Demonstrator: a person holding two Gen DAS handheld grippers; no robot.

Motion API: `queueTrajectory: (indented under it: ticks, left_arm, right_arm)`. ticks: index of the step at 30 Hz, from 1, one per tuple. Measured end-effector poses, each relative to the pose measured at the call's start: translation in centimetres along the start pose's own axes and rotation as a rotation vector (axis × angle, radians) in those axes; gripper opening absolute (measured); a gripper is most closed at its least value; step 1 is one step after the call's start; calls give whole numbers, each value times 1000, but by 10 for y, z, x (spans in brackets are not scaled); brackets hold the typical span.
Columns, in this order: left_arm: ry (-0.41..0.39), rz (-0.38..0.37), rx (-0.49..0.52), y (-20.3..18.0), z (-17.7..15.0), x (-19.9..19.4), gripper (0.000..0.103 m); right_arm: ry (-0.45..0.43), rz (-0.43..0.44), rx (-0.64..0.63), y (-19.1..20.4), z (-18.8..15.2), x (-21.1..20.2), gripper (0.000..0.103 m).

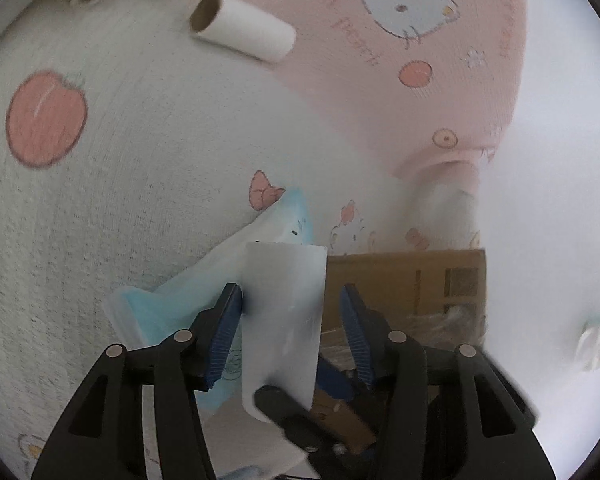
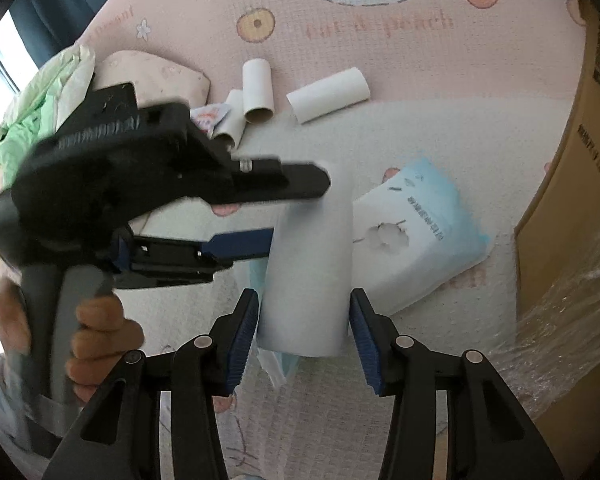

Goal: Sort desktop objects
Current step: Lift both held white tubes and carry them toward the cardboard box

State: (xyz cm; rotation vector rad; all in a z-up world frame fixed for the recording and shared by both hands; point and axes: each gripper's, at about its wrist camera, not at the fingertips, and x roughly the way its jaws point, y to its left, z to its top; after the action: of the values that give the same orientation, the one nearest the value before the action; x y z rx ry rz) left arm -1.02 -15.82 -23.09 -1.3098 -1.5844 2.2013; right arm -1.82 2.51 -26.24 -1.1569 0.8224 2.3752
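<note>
A white paper tube [image 2: 306, 264] hangs above the mat, and my right gripper [image 2: 304, 294] is shut on its near end, both blue pads against its sides. The left gripper [image 2: 296, 212], held by a hand [image 2: 100, 332], reaches in from the left and straddles the tube's far end. In the left wrist view the tube [image 1: 284, 304] stands between the jaws of the left gripper [image 1: 290, 290]. One pad touches it and the other stands apart, so this gripper is open. Under the tube lies a blue and white tissue pack [image 2: 416, 236].
Three more paper tubes [image 2: 328, 94] [image 2: 258, 92] [image 2: 230, 120] and a small sachet [image 2: 212, 116] lie at the back of the cat-print mat [image 2: 380, 32]. A cardboard box [image 2: 572, 184] wrapped in film stands at the right. A green and white bag [image 2: 48, 92] is at the left.
</note>
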Motion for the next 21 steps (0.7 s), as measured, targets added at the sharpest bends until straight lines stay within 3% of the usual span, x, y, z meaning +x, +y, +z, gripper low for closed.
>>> queueTrajectory:
  ticks: [1,5,10,16,21]
  left_arm:
    - [-15,25,31,-4,-2,-1,43]
    - [-17,80,136,-18,-9,3,43]
    - [-25,110,187,-22,-11,4,42]
    - [34,100,191,-17,-9,6,43]
    - [31,95,177,-15,-9,5,43]
  right_arm:
    - [-3,5,7,-1,2,-1,44]
    - [-17,8,33,-7,6,-3,45]
    - [-22,17,21,-8,9,-2,44]
    - [-22,9,-2,-6,9,-3,44]
    - [-16,13,0,-8,8,-1,44]
